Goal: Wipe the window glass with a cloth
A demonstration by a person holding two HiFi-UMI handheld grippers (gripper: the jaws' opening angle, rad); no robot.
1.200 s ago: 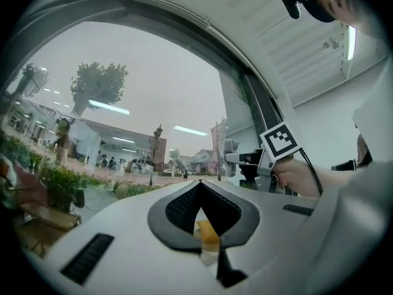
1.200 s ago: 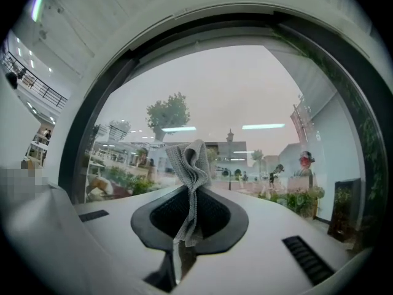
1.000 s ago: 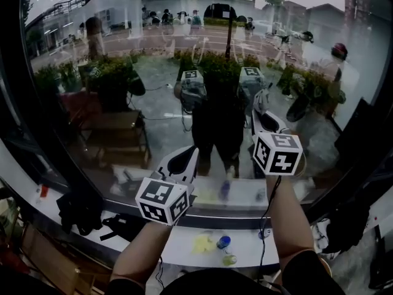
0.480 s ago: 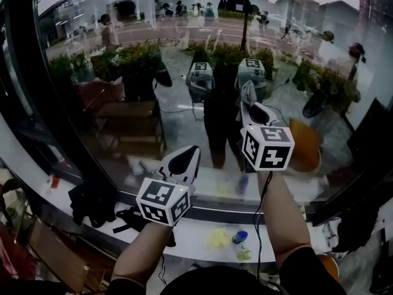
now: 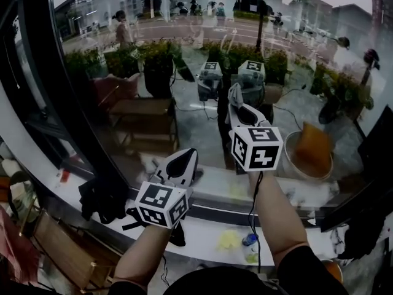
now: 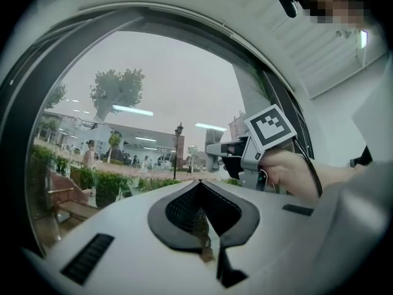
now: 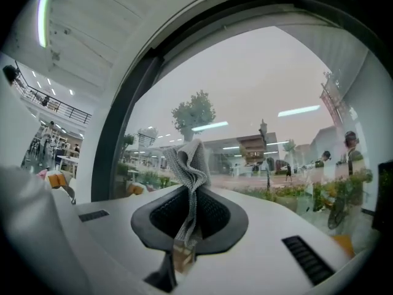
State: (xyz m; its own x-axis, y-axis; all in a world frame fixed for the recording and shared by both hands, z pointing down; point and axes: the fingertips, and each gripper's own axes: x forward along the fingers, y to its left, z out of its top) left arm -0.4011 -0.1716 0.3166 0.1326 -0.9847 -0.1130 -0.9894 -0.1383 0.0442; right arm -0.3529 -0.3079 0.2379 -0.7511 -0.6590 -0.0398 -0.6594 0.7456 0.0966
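The right tongs (image 7: 187,211) are clamped on a grey knitted cloth (image 7: 186,165), which stands up out of the jaws in a loose fold. The left tongs (image 6: 201,204) have their jaws together with nothing between them.

From the head view, the right tongs (image 5: 236,103) are raised, with the cloth (image 5: 233,93) right up at the window glass (image 5: 153,54); whether it touches the pane cannot be told. The left tongs (image 5: 183,163) are held lower, well apart from the right. Below both runs a white window sill (image 5: 202,229) bearing a yellow crumpled item (image 5: 228,239), a small blue-capped bottle (image 5: 250,242) and a black bag (image 5: 103,196).
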